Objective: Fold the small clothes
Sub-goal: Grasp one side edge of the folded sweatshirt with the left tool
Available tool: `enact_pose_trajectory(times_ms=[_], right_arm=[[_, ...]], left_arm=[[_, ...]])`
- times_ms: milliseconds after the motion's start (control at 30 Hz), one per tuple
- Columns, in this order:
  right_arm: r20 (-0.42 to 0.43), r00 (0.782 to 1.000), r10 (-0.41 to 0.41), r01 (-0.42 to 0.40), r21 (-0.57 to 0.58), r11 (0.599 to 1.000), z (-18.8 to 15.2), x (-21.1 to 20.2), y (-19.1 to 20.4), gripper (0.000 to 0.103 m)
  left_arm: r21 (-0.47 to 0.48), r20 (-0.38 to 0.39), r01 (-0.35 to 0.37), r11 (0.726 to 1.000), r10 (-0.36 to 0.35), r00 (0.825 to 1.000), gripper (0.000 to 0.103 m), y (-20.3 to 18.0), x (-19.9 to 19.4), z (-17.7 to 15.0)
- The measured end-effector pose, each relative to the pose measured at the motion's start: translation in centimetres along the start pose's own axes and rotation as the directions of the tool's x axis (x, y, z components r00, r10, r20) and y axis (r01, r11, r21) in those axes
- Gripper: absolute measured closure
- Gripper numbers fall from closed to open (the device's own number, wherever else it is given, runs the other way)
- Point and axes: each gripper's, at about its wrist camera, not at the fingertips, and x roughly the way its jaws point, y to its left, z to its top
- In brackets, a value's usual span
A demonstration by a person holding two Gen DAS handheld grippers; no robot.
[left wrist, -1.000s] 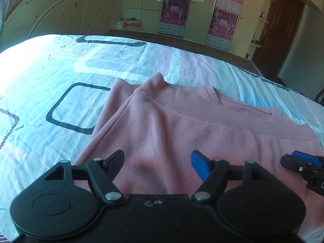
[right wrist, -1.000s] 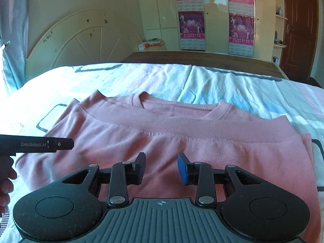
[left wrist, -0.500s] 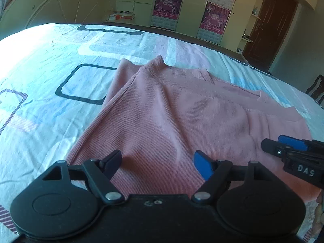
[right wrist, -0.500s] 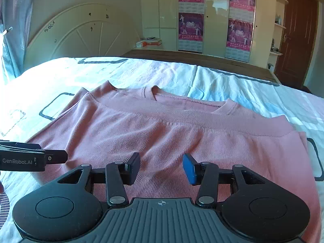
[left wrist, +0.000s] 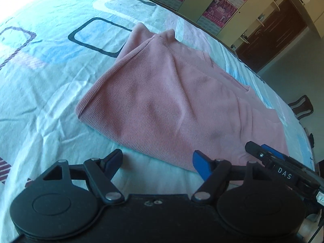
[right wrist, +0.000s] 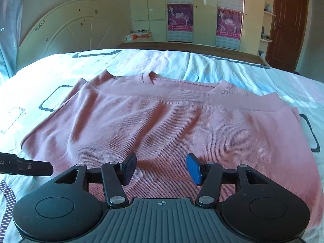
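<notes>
Two claws over folded pink sweater (right wrist: 162, 125), right claw (right wrist: 161, 167) opening, empty

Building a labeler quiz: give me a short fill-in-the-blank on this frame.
1. The folded sweater is ____ in colour.
2. It lies on a patterned ____.
3. The pad on the right gripper is ____.
4. Between the left gripper fingers there is ____.

Missing words: pink; bedsheet; blue; nothing
</notes>
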Motion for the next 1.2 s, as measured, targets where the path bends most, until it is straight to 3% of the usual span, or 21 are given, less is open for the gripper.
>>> enact_pose_trajectory(times_ms=[333, 600, 1000, 1100, 1200], right_arm=[[0.013, 1.0, -0.001, 0.001, 0.033, 0.999, 0.1, -0.5, -0.1, 0.048], [0.052, 0.999, 0.006, -0.009, 0.059, 0.998, 1.9, -0.1, -0.2, 0.048], [0.034, 0.999, -0.037, 0.035, 0.059, 0.998, 2.7, 2.3, -0.4, 0.048], [-0.022, 0.996, -0.087, 0.088, 0.025, 0.996, 2.3, 3.9, -0.4, 0.048], [-0.021, 0.996, -0.09, 0.09, 0.023, 0.996, 1.9, 4.4, -0.6, 0.046]], left_arm=[[-0.165, 0.092, 0.127, 0.978, -0.113, 0.989, 0.023, 2.4, 1.0, 0.8], [-0.161, 0.116, 0.122, 0.979, -0.104, 0.988, 0.02, 1.7, 2.1, 2.0], [-0.201, 0.146, 0.146, 0.969, -0.118, 0.982, 0.02, 2.1, 3.0, 2.9], [-0.211, 0.154, 0.156, 0.965, -0.125, 0.98, 0.02, 2.3, 3.2, 3.1], [-0.227, 0.165, 0.172, 0.959, -0.136, 0.977, 0.02, 2.5, 3.5, 3.4]])
